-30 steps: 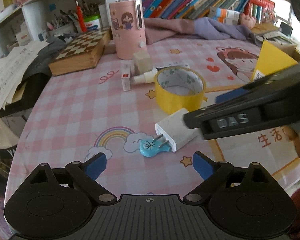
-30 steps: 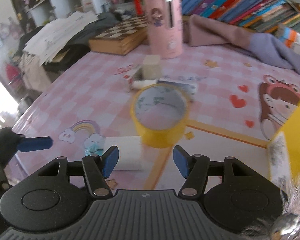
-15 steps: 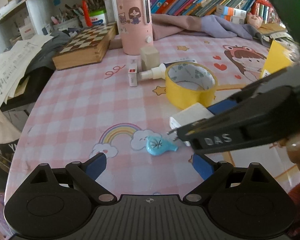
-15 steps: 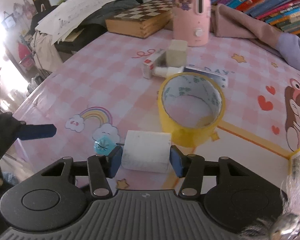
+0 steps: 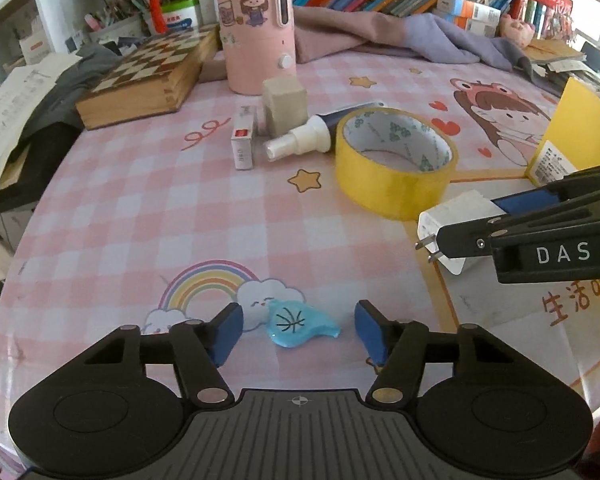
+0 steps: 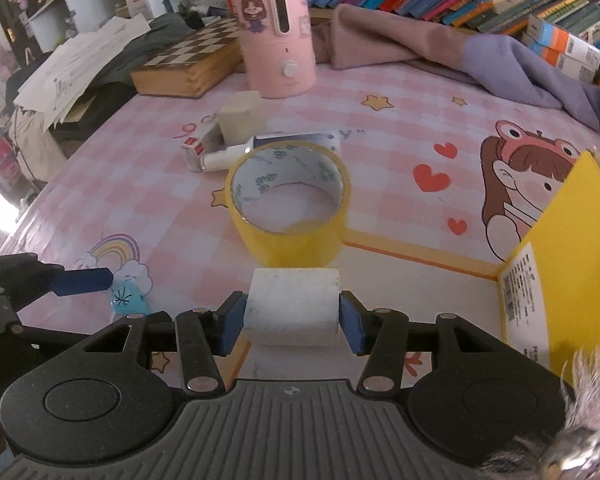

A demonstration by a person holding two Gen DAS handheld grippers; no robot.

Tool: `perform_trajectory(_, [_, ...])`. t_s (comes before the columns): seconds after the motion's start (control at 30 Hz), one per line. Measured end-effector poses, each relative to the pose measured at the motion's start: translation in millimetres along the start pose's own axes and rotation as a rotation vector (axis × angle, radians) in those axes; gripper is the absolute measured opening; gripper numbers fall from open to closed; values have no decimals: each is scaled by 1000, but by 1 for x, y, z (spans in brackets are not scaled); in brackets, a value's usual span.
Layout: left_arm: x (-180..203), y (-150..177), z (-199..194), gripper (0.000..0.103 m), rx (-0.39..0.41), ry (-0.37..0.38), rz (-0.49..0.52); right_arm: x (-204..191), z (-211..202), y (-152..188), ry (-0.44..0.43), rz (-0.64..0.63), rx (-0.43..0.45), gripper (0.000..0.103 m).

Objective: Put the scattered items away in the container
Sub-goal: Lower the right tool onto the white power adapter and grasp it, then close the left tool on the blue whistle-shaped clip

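A small blue whale-shaped piece (image 5: 290,322) lies flat on the pink checked tablecloth. My left gripper (image 5: 298,327) straddles it, jaws closing, with a gap on each side between pads and piece. In the right wrist view that piece (image 6: 126,300) sits by the left gripper's blue fingertip (image 6: 84,280). My right gripper (image 6: 292,322) is shut on a white plug charger (image 6: 292,304), which in the left wrist view shows at the right with its prongs sticking out (image 5: 456,220). The yellow box (image 6: 572,260) stands open at the right.
A yellow tape roll (image 5: 396,184) sits just beyond the charger. Behind it lie a spray bottle (image 5: 300,142), a small white and red box (image 5: 244,142) and a beige cube (image 5: 284,104). A pink humidifier (image 5: 256,24), a chessboard box (image 5: 148,76), cloth and books line the back.
The right gripper closed on the charger and carried it right, away from the blue piece. The left gripper moved over the blue piece and its jaws narrowed around it.
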State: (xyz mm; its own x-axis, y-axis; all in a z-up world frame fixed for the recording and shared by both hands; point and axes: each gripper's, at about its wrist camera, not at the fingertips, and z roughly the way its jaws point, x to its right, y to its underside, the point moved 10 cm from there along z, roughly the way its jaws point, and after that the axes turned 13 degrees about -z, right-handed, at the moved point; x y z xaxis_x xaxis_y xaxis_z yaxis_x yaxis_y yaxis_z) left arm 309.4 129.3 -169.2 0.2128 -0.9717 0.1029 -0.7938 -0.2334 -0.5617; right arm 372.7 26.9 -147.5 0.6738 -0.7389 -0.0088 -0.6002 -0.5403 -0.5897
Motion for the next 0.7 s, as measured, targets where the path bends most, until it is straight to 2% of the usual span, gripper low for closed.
perform_trajectory(0.13, [5, 1, -2, 38, -4, 20, 11, 0, 0, 1, -4, 0, 2, 48])
perform_trajectory(0.23, [7, 0, -5, 38, -2, 20, 13, 0, -2, 1, -4, -2, 5, 48])
perform_trajectory(0.7, [17, -21, -42, 38, 140, 66, 7, -1, -26, -8, 37, -12, 80, 48])
